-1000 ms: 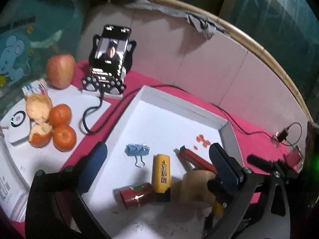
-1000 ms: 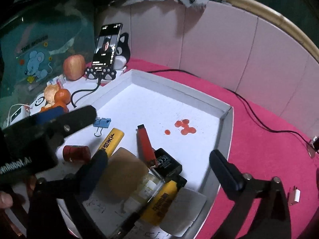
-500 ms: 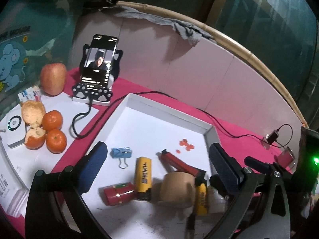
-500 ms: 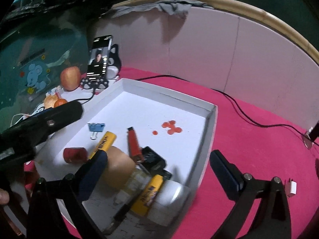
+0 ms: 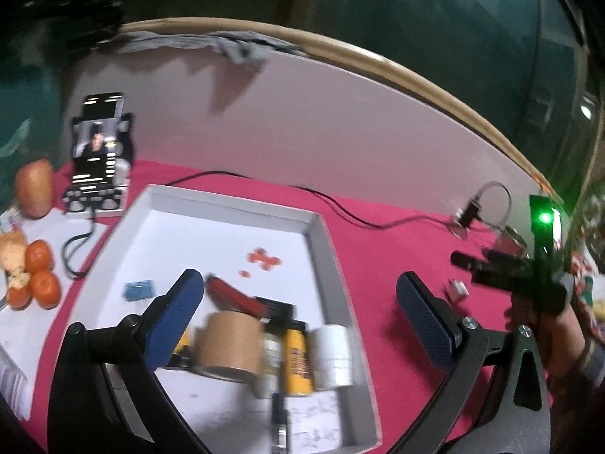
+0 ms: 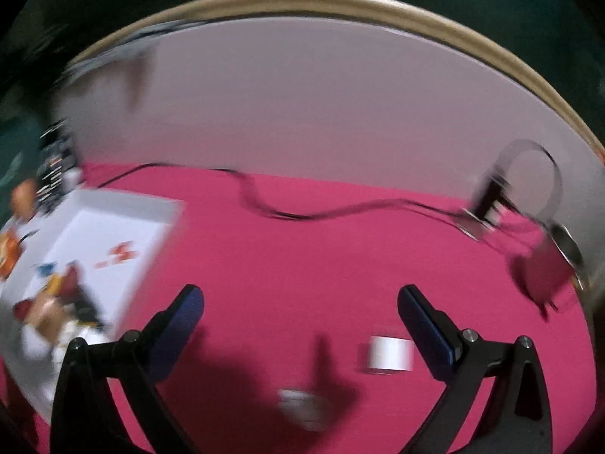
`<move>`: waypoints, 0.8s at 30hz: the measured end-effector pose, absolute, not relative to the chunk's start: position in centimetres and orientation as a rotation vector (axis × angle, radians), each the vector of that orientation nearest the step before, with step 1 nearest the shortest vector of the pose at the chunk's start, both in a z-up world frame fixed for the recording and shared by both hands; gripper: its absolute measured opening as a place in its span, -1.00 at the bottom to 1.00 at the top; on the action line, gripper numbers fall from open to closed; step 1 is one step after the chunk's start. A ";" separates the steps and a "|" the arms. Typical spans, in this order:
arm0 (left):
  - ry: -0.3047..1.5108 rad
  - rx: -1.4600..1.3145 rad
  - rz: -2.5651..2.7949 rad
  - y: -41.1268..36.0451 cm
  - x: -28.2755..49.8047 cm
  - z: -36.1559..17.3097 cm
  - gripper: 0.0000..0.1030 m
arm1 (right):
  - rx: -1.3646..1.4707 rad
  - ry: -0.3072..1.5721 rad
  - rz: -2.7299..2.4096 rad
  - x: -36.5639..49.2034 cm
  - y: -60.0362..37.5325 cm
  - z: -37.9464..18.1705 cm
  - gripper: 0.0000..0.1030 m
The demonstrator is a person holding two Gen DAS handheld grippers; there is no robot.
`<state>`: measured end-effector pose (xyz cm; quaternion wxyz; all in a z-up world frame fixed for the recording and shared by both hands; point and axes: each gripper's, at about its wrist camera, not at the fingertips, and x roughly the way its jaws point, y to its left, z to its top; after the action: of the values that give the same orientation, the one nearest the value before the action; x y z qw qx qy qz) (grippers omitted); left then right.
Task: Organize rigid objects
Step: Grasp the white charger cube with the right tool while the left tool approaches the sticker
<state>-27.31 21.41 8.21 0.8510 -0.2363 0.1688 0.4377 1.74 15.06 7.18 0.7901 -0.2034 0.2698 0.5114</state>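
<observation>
Left tongs [image 5: 302,310] hang spread apart over the white tray [image 5: 321,242], where a brown tape roll [image 5: 230,344] lies among clutter. Right tongs [image 6: 300,314], likewise apart, hover above the pink tabletop [image 6: 302,257] near a small white block [image 6: 389,353].

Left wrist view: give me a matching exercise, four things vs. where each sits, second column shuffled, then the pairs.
Things:
1. brown tape roll
2. apple
3. blue binder clip
4. small white plug

Places:
A. on the pink cloth, outside the white tray, right of it
B. in the tray, near end, among the yellow lighter and white roll
C. far left, outside the tray, beside the phone stand
D. in the tray, alone on its left side

Pairs: 1-B, 2-C, 3-D, 4-A
</observation>
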 end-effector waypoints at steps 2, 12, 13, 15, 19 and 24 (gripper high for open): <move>0.382 -0.486 0.889 20.8 -25.8 8.1 0.99 | -0.410 0.654 1.065 5.0 13.8 6.2 0.99; 0.564 -0.430 0.691 17.5 -16.9 6.1 0.99 | -0.401 0.749 1.083 6.9 13.4 2.3 0.24; 0.582 -0.417 0.669 17.1 -15.8 5.9 0.99 | -0.424 0.743 1.088 6.3 13.7 2.0 0.21; 0.615 -0.386 0.640 16.5 -13.9 5.7 0.99 | -0.476 0.742 1.086 5.5 14.7 1.2 -0.12; 0.690 -0.252 0.603 15.3 -9.6 4.5 0.99 | -0.508 0.719 1.100 4.8 13.9 1.1 -0.50; 0.771 -0.133 0.556 15.4 -5.2 1.4 0.99 | -0.403 0.780 1.102 7.2 9.5 1.3 -0.50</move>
<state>-5.17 15.42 1.36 0.8870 -0.0640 0.3709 0.2674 7.20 9.54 1.26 0.7619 -0.1852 0.3587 0.5065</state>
